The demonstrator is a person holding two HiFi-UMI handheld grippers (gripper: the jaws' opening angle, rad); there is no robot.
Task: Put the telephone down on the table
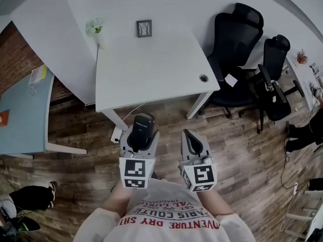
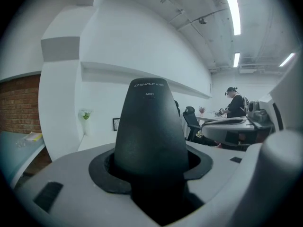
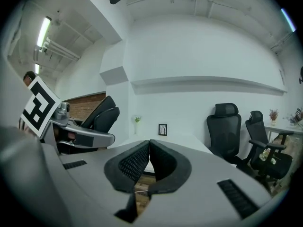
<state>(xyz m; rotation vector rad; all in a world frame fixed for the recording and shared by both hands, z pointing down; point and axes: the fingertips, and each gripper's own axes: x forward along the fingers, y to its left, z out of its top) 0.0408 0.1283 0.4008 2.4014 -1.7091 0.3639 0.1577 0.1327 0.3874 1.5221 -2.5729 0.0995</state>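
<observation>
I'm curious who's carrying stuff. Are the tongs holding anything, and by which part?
Left tongs grip the black telephone by its lower end; right tongs are shut, empty.

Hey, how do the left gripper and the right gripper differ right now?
The left gripper grips the black telephone; the right gripper holds nothing. The left gripper's jaws stand wide around the telephone, while the right gripper's pads meet. Both hang over the floor, short of the white table, and point toward it.
</observation>
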